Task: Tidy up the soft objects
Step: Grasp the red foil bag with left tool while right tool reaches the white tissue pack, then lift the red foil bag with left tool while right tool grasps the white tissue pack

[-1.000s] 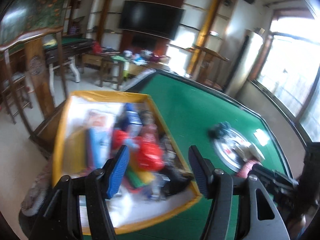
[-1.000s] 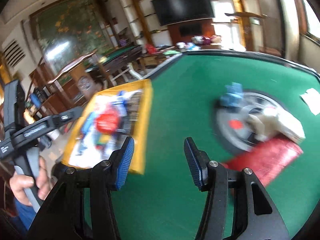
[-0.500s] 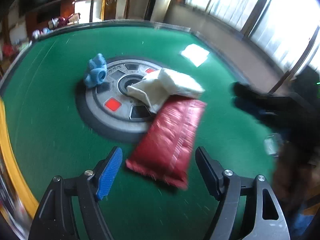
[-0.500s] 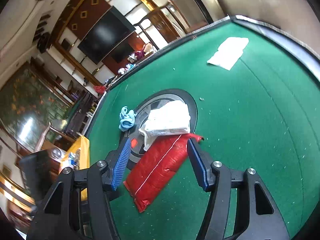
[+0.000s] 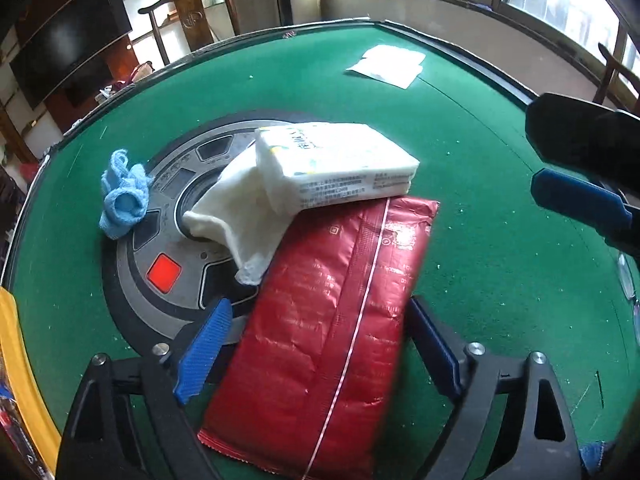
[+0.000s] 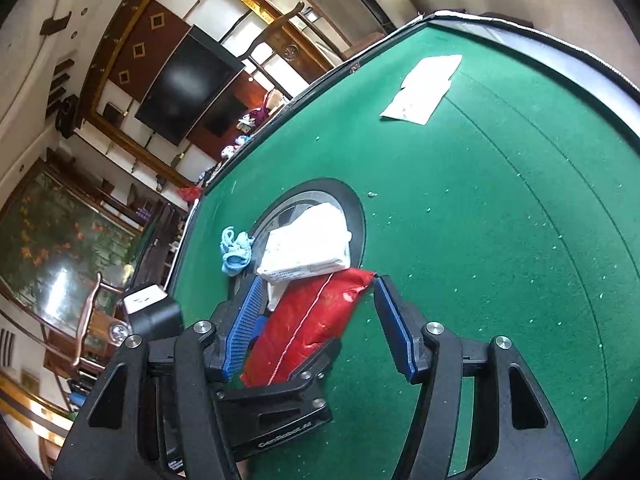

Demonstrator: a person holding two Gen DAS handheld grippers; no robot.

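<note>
Red packet (image 5: 332, 328) flat on green tabletop (image 5: 500, 280), white tissue pack (image 5: 336, 162) overlapping its far end; left gripper (image 5: 320, 350) straddling packet, jaws just widened, not pressing; right gripper (image 6: 320, 320) half open beside it, holding nothing

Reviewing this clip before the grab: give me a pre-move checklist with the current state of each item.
1. Left gripper astride the red packet, jaws just opened wider: ok.
2. Pads pressing the packet: not ok, gaps on both sides.
3. Packet free on top: not ok, the tissue pack overlaps its far end.
4. White cloth clear of the left fingers: ok.
5. Right gripper open at the packet's far end: ok.
6. Blue knit out of the way: ok.
</note>
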